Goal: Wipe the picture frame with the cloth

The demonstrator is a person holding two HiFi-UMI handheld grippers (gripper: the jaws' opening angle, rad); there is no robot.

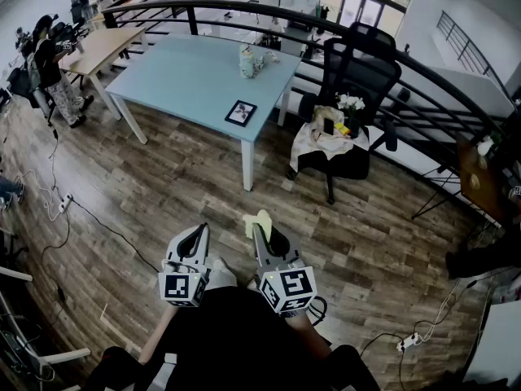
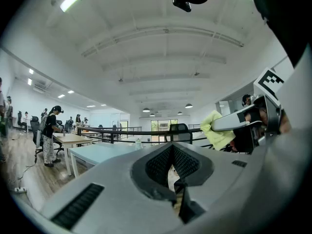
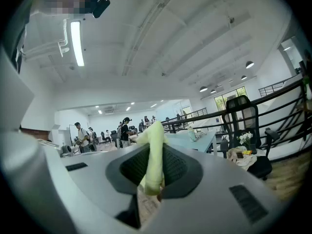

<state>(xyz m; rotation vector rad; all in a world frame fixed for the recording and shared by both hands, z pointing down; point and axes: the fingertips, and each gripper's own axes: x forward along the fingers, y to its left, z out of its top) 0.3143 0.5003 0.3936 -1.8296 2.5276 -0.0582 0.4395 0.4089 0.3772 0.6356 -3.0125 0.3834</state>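
Your right gripper (image 1: 262,230) pinches the yellow cloth (image 1: 257,218); your left gripper (image 1: 198,233) is pressed together, empty. The picture frame (image 1: 240,112) lies at the table's (image 1: 187,76) near corner.

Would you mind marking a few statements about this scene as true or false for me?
1. The right gripper is shut on the yellow cloth. True.
2. The left gripper holds the picture frame. False: its jaws are together on nothing, and the frame lies on the blue table.
3. The cloth touches the frame. False: they are well apart.
4. The office chair beside the table carries white flowers. True.
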